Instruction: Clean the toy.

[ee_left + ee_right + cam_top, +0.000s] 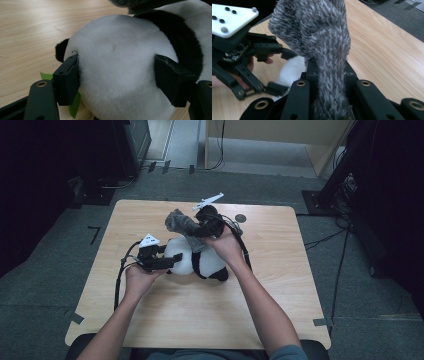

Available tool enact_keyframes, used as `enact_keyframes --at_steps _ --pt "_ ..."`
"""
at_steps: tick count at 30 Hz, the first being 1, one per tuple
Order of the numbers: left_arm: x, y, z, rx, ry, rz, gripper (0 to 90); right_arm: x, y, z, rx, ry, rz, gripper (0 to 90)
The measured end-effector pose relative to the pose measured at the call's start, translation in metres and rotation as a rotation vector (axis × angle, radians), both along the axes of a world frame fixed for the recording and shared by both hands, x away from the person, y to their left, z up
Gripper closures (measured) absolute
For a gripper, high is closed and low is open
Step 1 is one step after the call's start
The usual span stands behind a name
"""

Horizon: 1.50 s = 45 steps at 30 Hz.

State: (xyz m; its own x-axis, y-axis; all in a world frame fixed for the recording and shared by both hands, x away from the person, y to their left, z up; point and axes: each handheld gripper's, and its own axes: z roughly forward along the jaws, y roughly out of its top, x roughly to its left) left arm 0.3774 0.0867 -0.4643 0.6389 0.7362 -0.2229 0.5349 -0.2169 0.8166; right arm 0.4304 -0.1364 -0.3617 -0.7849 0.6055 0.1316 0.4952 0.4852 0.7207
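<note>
A black-and-white panda plush (200, 262) lies on the wooden table (280, 285). My left gripper (167, 261) comes at it from the left and is shut on its round white part (117, 62), with both black pads (66, 80) pressed into the fur. Just above the panda, my right gripper (195, 232) is shut on a strip of grey fuzzy fabric (177, 222). In the right gripper view the strip (322, 37) rises from between the jaws of that gripper (330, 75) and flops over at the top. A bit of white plush (290, 70) shows behind it.
A small green leaf-shaped piece (75, 105) sticks out under the panda by the left jaw. A dark round spot (240, 218) marks the table's far side. Cables trail from both grippers, and more cables (325, 237) lie on the floor at the right.
</note>
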Motion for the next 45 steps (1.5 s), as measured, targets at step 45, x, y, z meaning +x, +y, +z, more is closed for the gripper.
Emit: enact_keyframes --at_steps 45 --pt "0.0 -0.002 0.0 0.006 0.014 0.008 26.3 -0.015 -0.048 -0.026 -0.045 0.048 -0.045 74.8"
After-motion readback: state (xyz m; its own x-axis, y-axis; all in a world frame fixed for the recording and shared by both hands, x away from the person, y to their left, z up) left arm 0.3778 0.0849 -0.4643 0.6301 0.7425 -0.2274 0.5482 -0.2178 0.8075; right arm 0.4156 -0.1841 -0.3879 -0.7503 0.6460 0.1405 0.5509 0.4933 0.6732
